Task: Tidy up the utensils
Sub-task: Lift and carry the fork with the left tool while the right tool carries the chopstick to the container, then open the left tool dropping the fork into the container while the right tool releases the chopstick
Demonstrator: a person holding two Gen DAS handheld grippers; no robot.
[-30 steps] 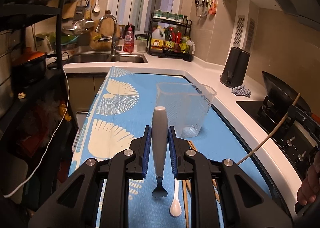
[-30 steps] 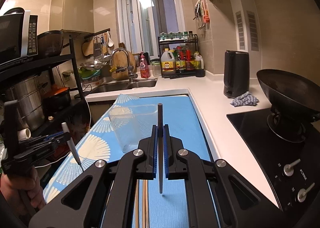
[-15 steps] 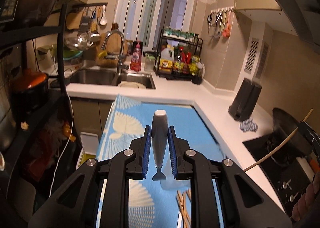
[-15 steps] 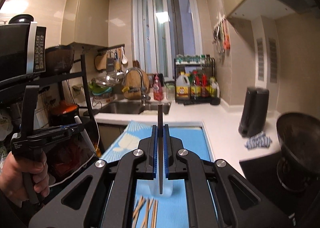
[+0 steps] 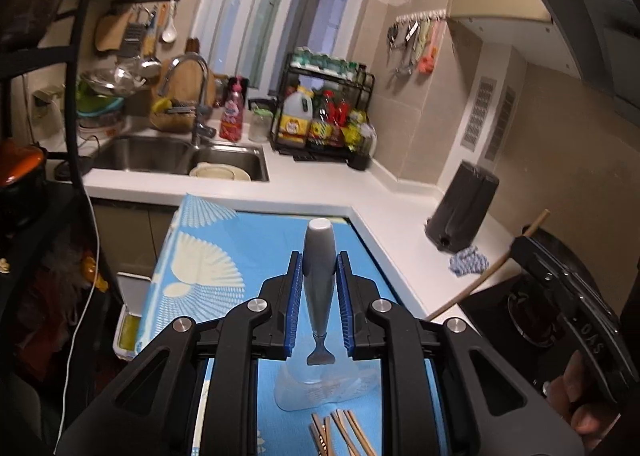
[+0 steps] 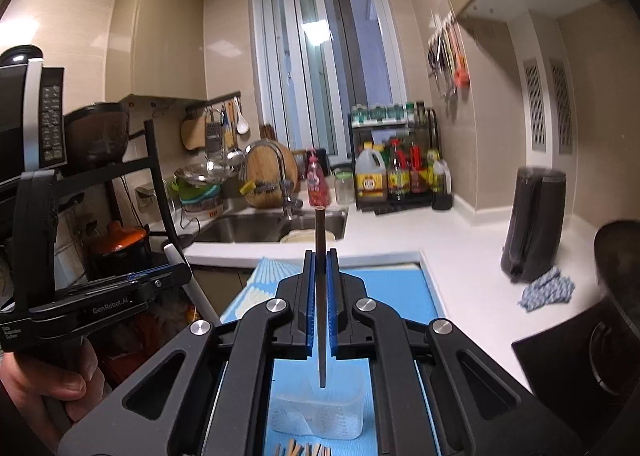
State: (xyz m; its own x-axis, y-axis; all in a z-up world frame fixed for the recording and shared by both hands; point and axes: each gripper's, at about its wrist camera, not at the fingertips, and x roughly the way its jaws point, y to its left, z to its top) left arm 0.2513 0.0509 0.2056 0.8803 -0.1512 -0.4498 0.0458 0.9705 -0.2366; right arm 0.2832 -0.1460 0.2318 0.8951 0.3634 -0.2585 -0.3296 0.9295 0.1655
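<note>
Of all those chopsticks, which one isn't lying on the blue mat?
The dark chopstick clamped upright in the right hand-held gripper, above the clear container. The other chopsticks lie loose on the mat.

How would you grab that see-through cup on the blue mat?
Probably by its rim, coming straight down from above. The clear cup stands upright on the blue mat with its mouth open, and it looks wide and smooth-sided. So pinch one thin wall at the top edge, one finger inside and one outside, rather than squeezing its whole body.

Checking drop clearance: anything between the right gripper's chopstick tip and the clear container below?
Nothing. In the right wrist view the chopstick tip hangs over the container with only air between.
</note>
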